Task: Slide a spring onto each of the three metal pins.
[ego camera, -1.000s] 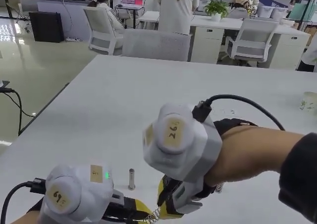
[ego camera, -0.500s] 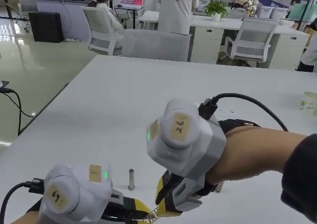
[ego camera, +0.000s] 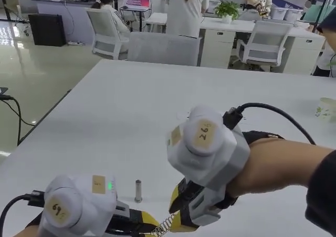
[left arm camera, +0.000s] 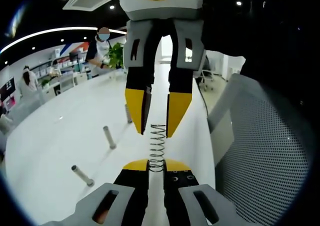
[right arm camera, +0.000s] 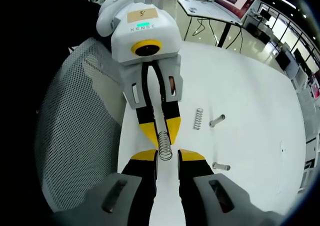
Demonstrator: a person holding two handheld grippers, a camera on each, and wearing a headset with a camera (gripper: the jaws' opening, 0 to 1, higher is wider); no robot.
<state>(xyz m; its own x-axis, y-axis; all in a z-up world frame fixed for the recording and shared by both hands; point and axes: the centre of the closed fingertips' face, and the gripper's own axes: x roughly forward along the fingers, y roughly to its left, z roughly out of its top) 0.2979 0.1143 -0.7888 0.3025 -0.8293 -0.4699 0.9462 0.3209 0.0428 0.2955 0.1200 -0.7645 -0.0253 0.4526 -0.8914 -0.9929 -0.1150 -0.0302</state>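
Note:
A thin steel spring [left arm camera: 156, 148] [right arm camera: 164, 145] [ego camera: 166, 224] hangs in the air between my two grippers, which face each other tip to tip. My left gripper [left arm camera: 156, 165] [right arm camera: 160, 128] [ego camera: 154, 228] is shut on one end of it. My right gripper [right arm camera: 168, 156] [left arm camera: 158, 117] [ego camera: 177, 222] has its jaws a little apart around the other end, not clearly pressing it. One metal pin [ego camera: 138, 190] stands upright on the white table. Two pins [left arm camera: 109, 137] [left arm camera: 81, 175] show beside the jaws, a third [left arm camera: 128, 115] is partly hidden. A second spring [right arm camera: 199, 118] lies near two pins [right arm camera: 217, 120] [right arm camera: 220, 166].
The white table [ego camera: 131, 116] stretches far ahead; both grippers work at its near edge. A grey mesh chair [right arm camera: 75, 126] [left arm camera: 260, 136] is close beside that edge. A small clear cup [ego camera: 327, 108] stands at the table's right. People and desks are beyond.
My right gripper has drifted a little to the right and the spring between the tips looks longer. The left gripper has stayed put, still holding its end.

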